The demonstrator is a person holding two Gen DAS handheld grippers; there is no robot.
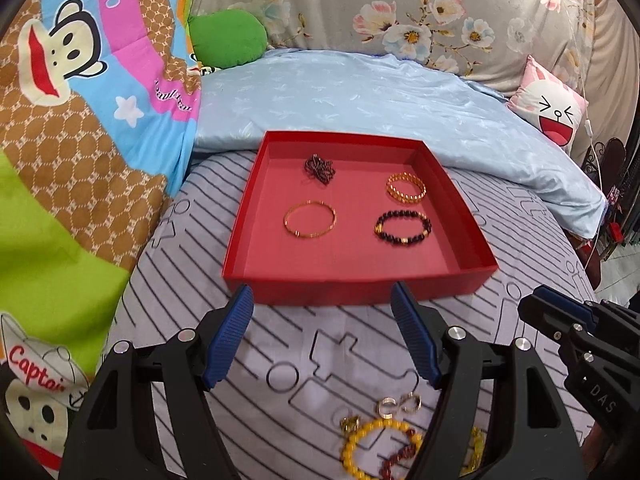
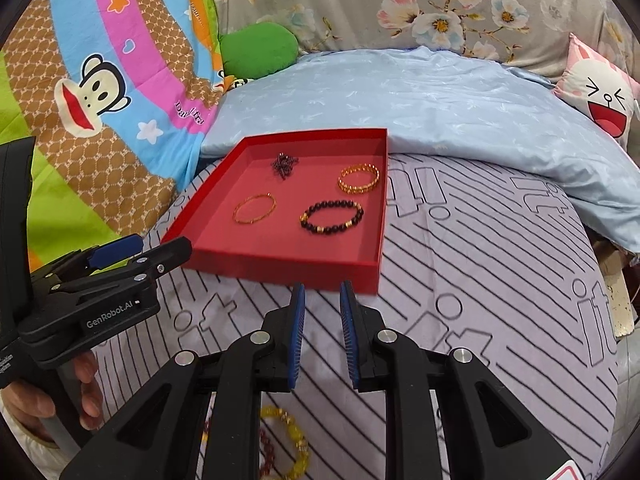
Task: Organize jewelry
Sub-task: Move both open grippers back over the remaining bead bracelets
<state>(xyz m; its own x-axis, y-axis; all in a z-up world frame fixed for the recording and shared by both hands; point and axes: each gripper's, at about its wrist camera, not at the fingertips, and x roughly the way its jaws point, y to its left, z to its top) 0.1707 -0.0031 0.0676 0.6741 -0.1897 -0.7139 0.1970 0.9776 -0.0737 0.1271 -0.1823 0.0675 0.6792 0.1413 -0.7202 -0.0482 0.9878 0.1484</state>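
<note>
A red tray (image 1: 348, 290) (image 2: 280, 268) lies on the striped bed sheet. In it are a thin gold bangle (image 1: 310, 219) (image 2: 255, 208), a gold chain bracelet (image 1: 405, 188) (image 2: 359, 177), a black bead bracelet (image 1: 403, 227) (image 2: 331, 216) and a dark bead bundle (image 1: 319, 169) (image 2: 285, 165). Loose jewelry lies on the sheet near me: a yellow bead bracelet (image 1: 378, 446) (image 2: 296, 446), a dark red bracelet (image 1: 400, 458) and gold rings (image 1: 400, 404). My left gripper (image 1: 322, 300) is open and empty just before the tray. My right gripper (image 2: 322, 300) is open a little and empty.
A light blue folded quilt (image 1: 360, 96) lies behind the tray. A colourful cartoon blanket (image 1: 80, 120) rises at the left. A green cushion (image 1: 226, 38) and a pink pillow (image 1: 548, 108) sit at the back. The bed's edge drops off at the right.
</note>
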